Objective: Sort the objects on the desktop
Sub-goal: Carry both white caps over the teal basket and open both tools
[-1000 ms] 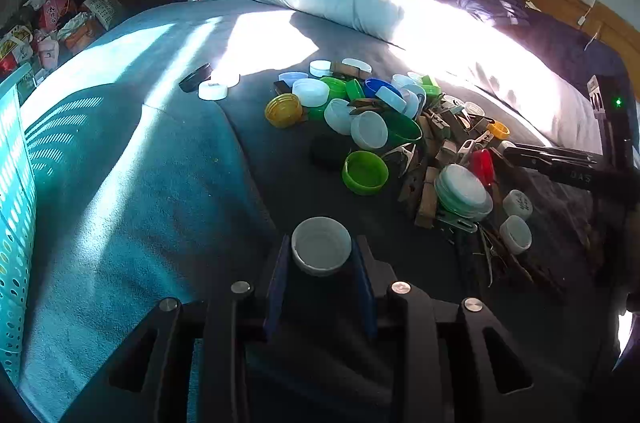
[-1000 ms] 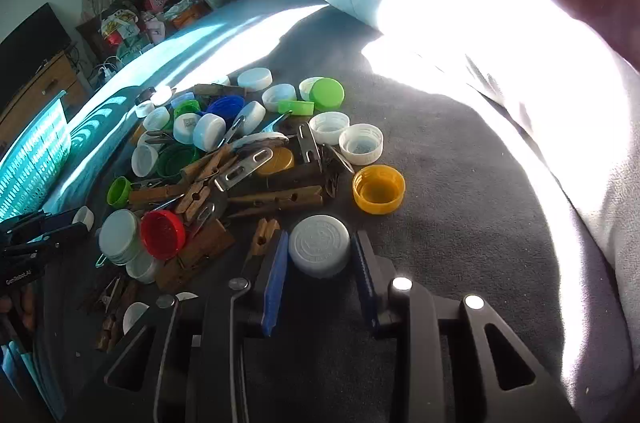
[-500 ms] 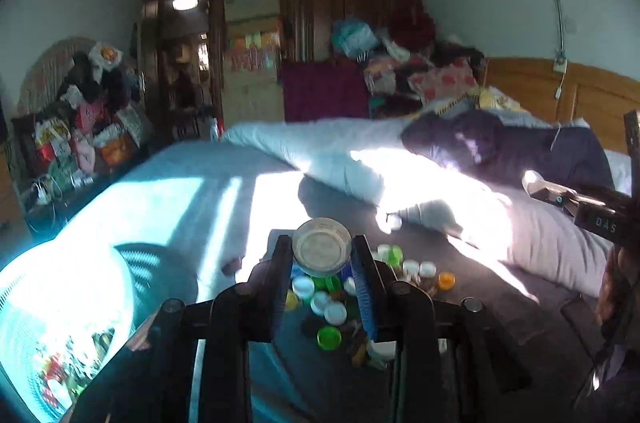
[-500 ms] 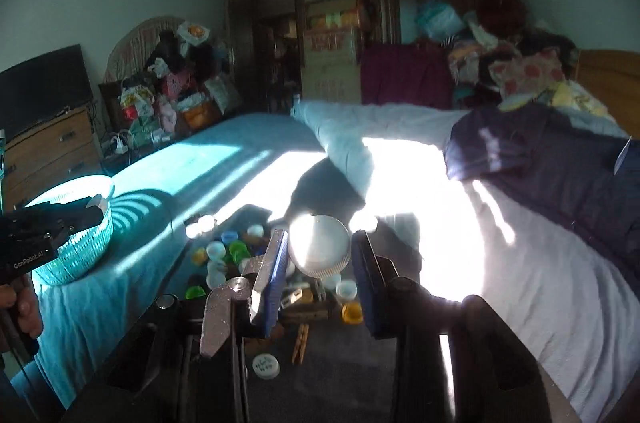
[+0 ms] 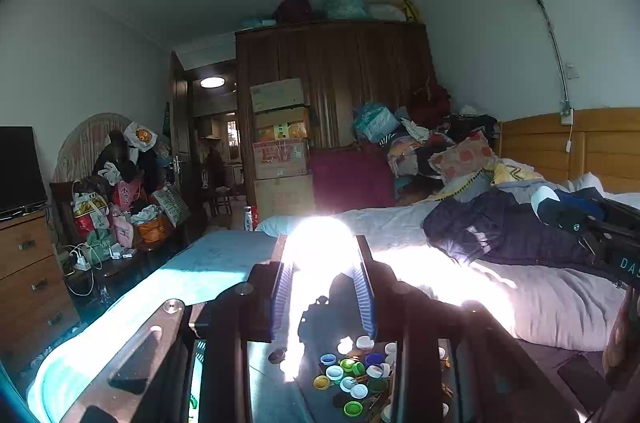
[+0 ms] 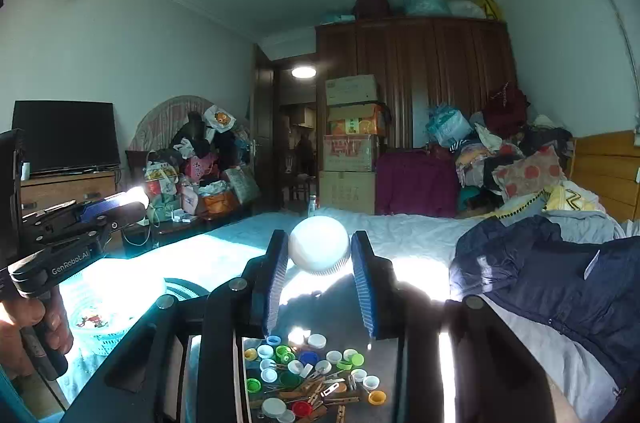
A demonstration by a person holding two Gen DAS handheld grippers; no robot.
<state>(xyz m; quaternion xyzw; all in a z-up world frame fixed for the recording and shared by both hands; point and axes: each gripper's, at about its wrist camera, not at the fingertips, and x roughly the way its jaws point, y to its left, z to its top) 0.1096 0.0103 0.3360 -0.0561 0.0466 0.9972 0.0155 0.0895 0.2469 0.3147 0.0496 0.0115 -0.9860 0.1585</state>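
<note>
Both tools lifted further than half a second back, now aimed across the room with the bed well below. Left tool (image 5: 323, 255) pinching a cap washed out by sun glare (image 5: 320, 239), held between the blue ribbed pads (image 5: 280, 287). Right tool (image 6: 320, 255) pinching a white ribbed cap (image 6: 319, 249) at the same height, tilted, its smooth face toward the lens. Cap pile (image 6: 312, 375) shrunk to a small cluster low between the fingers, lying with wooden clothespins (image 6: 316, 389) on the dark blanket (image 6: 344, 303) near the bed's near edge; seen also from the left view (image 5: 356, 379).

Teal mesh basket (image 6: 100, 327) at the bed's left edge, under the left tool, sunlit, with bits inside. Open air all around both tools; bedding and a dark jacket (image 6: 560, 275) piled toward the right side of the bed by the wooden headboard (image 5: 560, 147).

Left hand (image 6: 24, 335) wrapped round its handle, tool roughly level, pointing right across the bed.
</note>
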